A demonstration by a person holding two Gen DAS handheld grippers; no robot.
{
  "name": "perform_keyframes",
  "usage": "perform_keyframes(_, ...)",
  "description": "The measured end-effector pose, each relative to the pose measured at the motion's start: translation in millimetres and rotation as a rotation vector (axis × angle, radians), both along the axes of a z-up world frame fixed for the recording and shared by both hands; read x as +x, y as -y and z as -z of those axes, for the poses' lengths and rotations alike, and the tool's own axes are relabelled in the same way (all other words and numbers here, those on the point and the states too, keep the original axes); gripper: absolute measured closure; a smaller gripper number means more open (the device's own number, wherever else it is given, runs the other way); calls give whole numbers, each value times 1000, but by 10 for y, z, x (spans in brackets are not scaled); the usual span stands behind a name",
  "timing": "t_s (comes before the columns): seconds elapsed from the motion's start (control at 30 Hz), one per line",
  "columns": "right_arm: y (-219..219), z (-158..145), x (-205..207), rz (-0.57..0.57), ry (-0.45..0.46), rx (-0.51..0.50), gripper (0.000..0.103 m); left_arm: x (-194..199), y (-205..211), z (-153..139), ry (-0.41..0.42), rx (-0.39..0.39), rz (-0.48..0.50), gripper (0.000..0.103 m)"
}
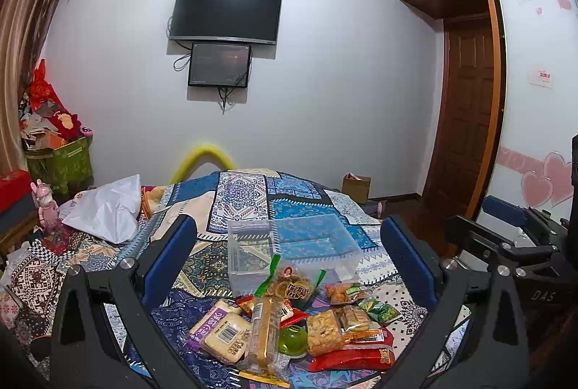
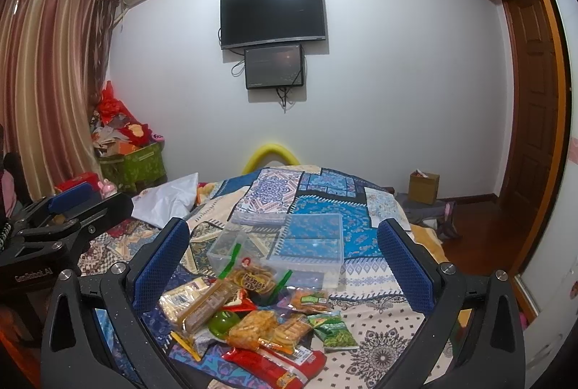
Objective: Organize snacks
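Snack pile (image 1: 289, 327) on the bed (image 1: 245, 201), lower centre of frame; both grippers empty.

Wrapped snacks lie heaped on the patterned bedspread, with the clear plastic box (image 1: 292, 244) just behind them, touching the round cracker bag (image 1: 289, 284). Left hand-held gripper (image 1: 289, 262): fingers spread wide, holding nothing, framing pile and box. Right hand-held gripper (image 2: 285, 266): likewise spread wide, nothing between its pads. White bag (image 1: 108, 212) at mid left.
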State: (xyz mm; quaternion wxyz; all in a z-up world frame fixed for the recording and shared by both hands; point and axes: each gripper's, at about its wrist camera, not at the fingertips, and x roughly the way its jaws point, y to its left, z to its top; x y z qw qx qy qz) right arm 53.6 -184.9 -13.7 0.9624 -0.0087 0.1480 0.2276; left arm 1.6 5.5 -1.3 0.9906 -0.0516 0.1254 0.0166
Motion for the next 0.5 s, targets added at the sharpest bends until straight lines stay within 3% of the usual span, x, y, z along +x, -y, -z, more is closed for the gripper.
perform_keyframes(0.5, 5, -13, -22, -2, -3, 3, 0, 19, -6, 4, -5, 5, -11, 0)
